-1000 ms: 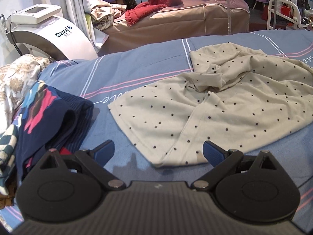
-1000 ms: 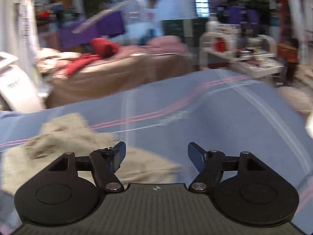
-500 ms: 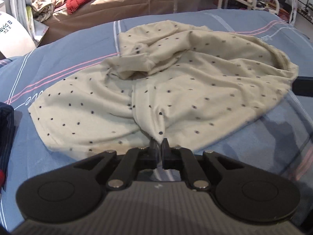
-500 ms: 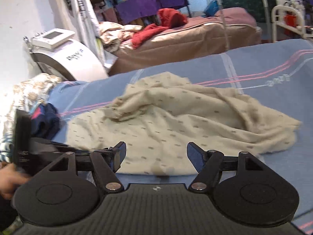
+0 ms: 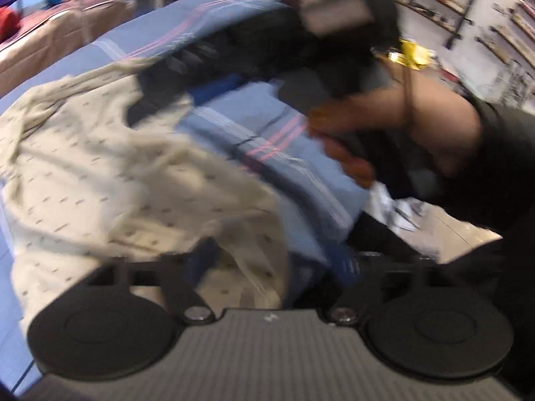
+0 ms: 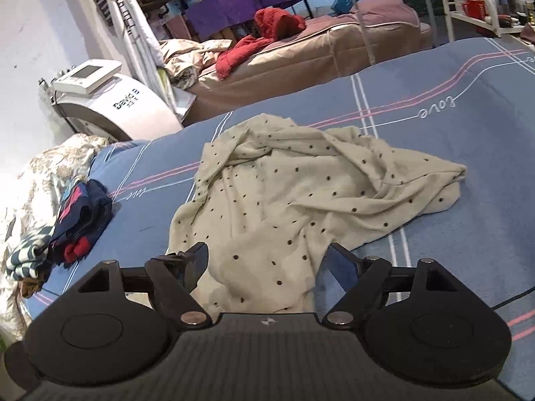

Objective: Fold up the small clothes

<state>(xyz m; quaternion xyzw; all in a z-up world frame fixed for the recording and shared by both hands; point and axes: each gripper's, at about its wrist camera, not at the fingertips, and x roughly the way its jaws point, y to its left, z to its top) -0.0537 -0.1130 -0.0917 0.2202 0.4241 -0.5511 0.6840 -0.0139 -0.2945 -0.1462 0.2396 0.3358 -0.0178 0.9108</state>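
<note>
A cream garment with dark dots (image 6: 301, 193) lies rumpled on the blue striped bedsheet (image 6: 468, 127). My right gripper (image 6: 269, 262) is open, its fingers standing either side of the garment's near hem without pressing it. The left wrist view is blurred by motion. It shows the same garment (image 5: 100, 173) bunched at the left. My left gripper (image 5: 274, 264) has its jaws opening wide, with a fold of the cream cloth lying loose between them. A person's hand (image 5: 401, 117) holds the other gripper's black body above the garment's far side.
A pile of dark blue and red clothes (image 6: 80, 220) sits at the bed's left, beside a floral quilt (image 6: 50, 167). Behind stand a white machine (image 6: 110, 103) and a brown couch with a red jacket (image 6: 264, 36). The bed's edge (image 5: 351, 207) drops off to the right.
My left gripper, shut at the garment's hem half a second ago, now stands open and has swung right and rolled. The right gripper has turned onto the garment and come closer.
</note>
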